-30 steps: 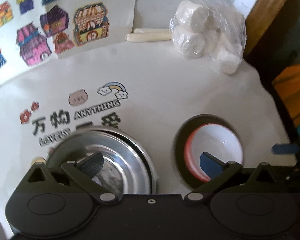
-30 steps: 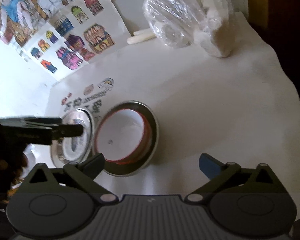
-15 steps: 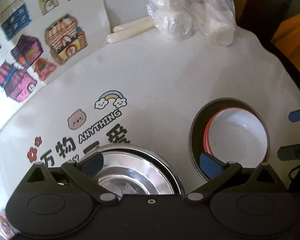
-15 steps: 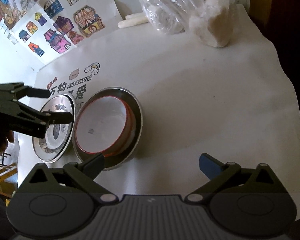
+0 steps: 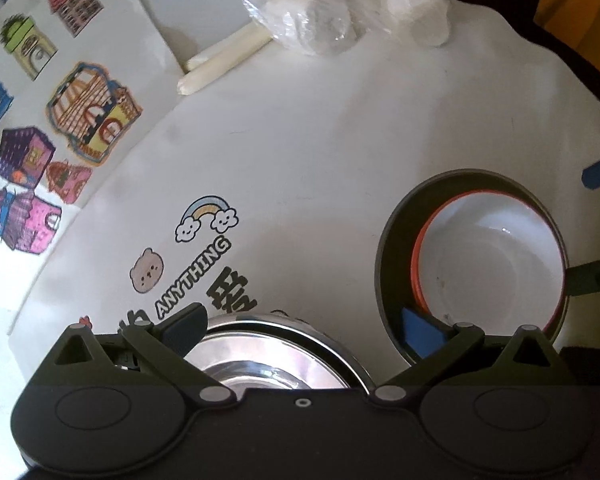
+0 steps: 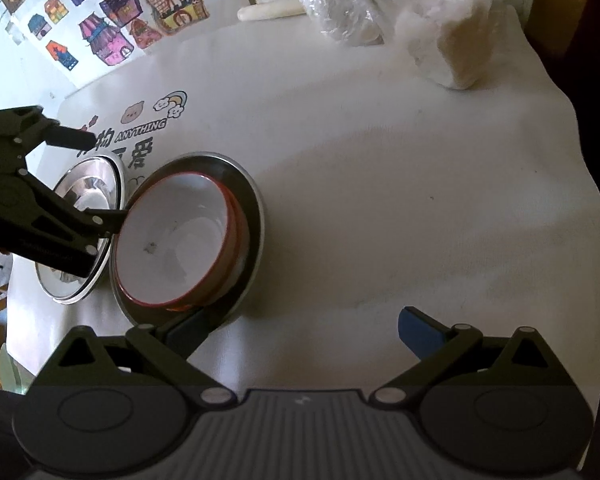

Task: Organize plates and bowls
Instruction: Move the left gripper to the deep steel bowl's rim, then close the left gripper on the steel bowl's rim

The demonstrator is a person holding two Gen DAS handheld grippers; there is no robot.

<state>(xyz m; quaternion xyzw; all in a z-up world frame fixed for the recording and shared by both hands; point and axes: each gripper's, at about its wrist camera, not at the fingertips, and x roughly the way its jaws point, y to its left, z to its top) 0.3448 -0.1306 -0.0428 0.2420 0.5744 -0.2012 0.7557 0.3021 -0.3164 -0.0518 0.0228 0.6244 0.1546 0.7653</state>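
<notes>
A: What does the right wrist view give that the left one lacks?

B: The whole left gripper (image 6: 100, 184) from outside, and the full stack: a white bowl (image 6: 176, 236) with a red rim, tilted inside a dark steel plate (image 6: 252, 216). The left wrist view shows that bowl (image 5: 488, 264) only from above, and cuts off most of the steel bowl (image 5: 272, 356) behind its own body.

A: Where is the steel bowl relative to the plate?

B: Just left of it in the right wrist view (image 6: 84, 216), rims nearly touching. Nothing lies in it that I can make out.

A: And the plate's contents?

B: Only the white bowl, which looks empty apart from a small dark speck.

A: The left gripper (image 5: 300, 324)?

B: Spread wide, grasping nothing. One finger hangs over the steel bowl's far edge, the other reaches the gap between plate and white bowl; I cannot tell whether it touches.

A: The right gripper (image 6: 300, 324)?

B: Also spread wide and unloaded. Its left finger sits at the plate's near rim, its right finger over the bare white cloth (image 6: 420, 200).

A: Beyond the plate?

B: A plastic bag (image 6: 352, 4) of white lumps, well apart, at the cloth's far edge.
</notes>
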